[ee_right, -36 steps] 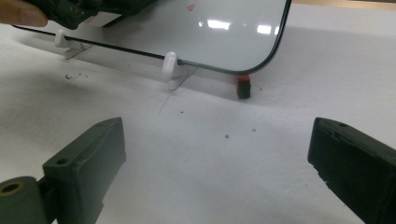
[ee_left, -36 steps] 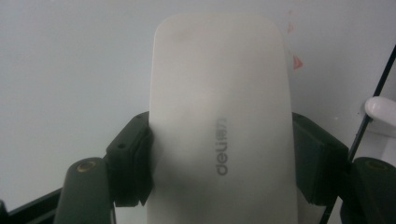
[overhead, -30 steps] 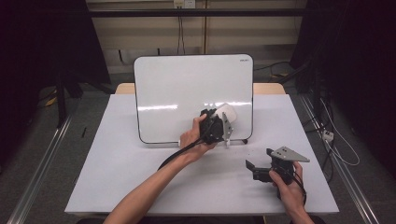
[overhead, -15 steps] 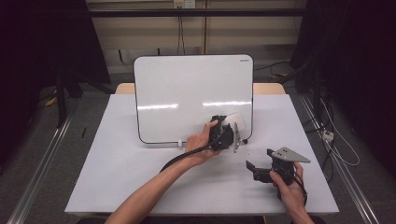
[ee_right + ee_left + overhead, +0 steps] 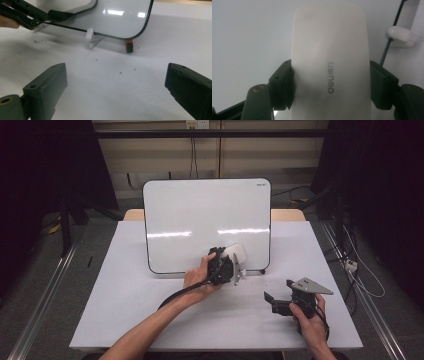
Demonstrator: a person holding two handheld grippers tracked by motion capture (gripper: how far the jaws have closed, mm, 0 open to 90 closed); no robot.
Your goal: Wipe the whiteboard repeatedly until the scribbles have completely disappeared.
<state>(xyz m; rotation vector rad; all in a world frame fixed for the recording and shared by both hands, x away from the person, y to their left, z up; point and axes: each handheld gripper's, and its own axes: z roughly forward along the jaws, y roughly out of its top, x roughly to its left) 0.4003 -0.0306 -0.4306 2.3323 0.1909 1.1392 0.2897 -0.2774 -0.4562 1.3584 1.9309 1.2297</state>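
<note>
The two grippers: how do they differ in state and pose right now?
The left gripper is shut on a white whiteboard eraser, its pads pressing both sides; the right gripper is open and holds nothing. The left gripper is held up at the whiteboard's lower part; the right gripper is low over the table, away from the board. Both are black, two-jawed and hand-held.

White oblong eraser (image 5: 330, 62) with grey lettering was clamped across its width, held against the upright whiteboard (image 5: 200, 215).
</note>
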